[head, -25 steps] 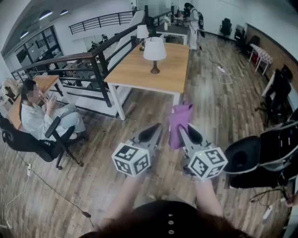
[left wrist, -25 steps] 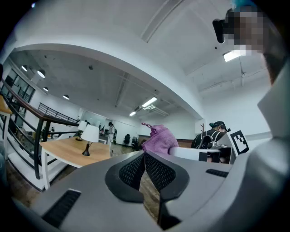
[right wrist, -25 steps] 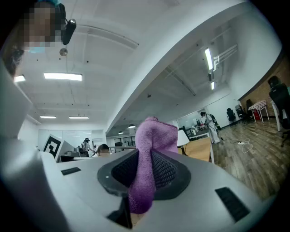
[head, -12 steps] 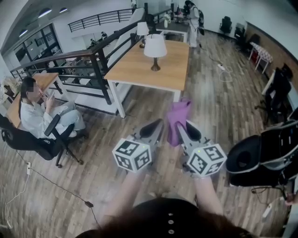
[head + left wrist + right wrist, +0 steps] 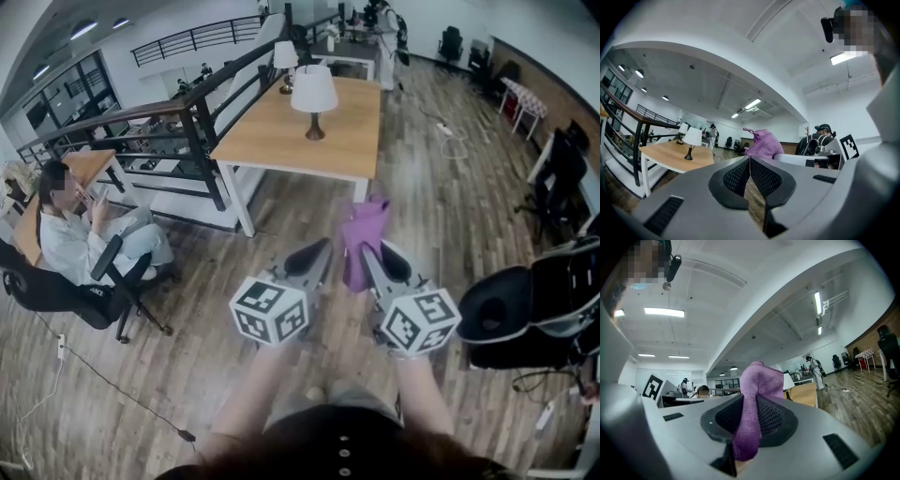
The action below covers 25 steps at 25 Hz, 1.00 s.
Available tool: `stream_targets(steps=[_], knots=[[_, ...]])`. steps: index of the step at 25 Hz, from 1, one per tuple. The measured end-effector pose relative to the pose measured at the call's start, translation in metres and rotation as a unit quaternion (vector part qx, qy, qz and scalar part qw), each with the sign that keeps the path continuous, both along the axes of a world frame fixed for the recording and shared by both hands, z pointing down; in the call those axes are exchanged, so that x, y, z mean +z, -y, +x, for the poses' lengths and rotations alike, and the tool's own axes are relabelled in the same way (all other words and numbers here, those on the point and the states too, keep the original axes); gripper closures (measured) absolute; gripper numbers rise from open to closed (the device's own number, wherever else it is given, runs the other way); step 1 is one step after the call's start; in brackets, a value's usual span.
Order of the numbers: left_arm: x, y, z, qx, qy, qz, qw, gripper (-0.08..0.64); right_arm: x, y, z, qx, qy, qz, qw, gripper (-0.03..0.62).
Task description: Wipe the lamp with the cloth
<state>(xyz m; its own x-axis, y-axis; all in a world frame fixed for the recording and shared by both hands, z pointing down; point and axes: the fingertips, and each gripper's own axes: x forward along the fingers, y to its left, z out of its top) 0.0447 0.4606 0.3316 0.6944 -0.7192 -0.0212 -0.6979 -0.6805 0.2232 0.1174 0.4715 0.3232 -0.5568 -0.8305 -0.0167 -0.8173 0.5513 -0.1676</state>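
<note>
A white-shaded lamp (image 5: 313, 94) with a dark base stands on a wooden table (image 5: 272, 145), well ahead of both grippers. My right gripper (image 5: 368, 255) is shut on a purple cloth (image 5: 363, 236), which sticks up past its jaws. In the right gripper view the cloth (image 5: 757, 394) fills the gap between the pads and partly hides the lamp (image 5: 789, 380). Beside it, my left gripper (image 5: 315, 255) is shut on nothing. The left gripper view shows the lamp (image 5: 692, 138) at left and the cloth (image 5: 764, 144) above my left gripper (image 5: 749, 161).
A second lamp (image 5: 286, 58) stands at the table's far edge. A black railing (image 5: 187, 127) runs along the left, and a person sits on an office chair (image 5: 80, 239) there. Another black chair (image 5: 525, 309) is close at right. Someone stands far back (image 5: 386, 37).
Both grippers keep nearly the same pose side by side, the cloth still clamped. The view has crept slightly toward the table.
</note>
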Motion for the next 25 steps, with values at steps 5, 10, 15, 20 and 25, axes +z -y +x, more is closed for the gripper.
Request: stream_targets(steps=[5,10,15,20,25], knots=[[0.005,0.008,-0.010,0.007,0.003,-0.009,0.9999,0.548,0.014,0.009,-0.007,0.010,-0.007,-0.024,1.000,0.515],[0.008,0.038,-0.013,0.003,0.000,-0.013,0.9999,0.548,0.017,0.036,-0.012,0.009,-0.007,-0.026,1.000,0.515],[0.008,0.088,-0.013,-0.011,0.005,-0.006,0.9999,0.548,0.016,0.087,-0.013,0.003,-0.002,-0.015,1.000,0.515],[0.003,0.154,-0.017,-0.028,-0.002,-0.010,0.9995,0.548,0.007,0.152,-0.013,-0.009,0.004,-0.011,1.000,0.515],[-0.003,0.212,-0.009,-0.038,-0.001,-0.010,0.9992,0.548,-0.002,0.211,-0.006,-0.028,0.020,-0.008,0.999,0.515]])
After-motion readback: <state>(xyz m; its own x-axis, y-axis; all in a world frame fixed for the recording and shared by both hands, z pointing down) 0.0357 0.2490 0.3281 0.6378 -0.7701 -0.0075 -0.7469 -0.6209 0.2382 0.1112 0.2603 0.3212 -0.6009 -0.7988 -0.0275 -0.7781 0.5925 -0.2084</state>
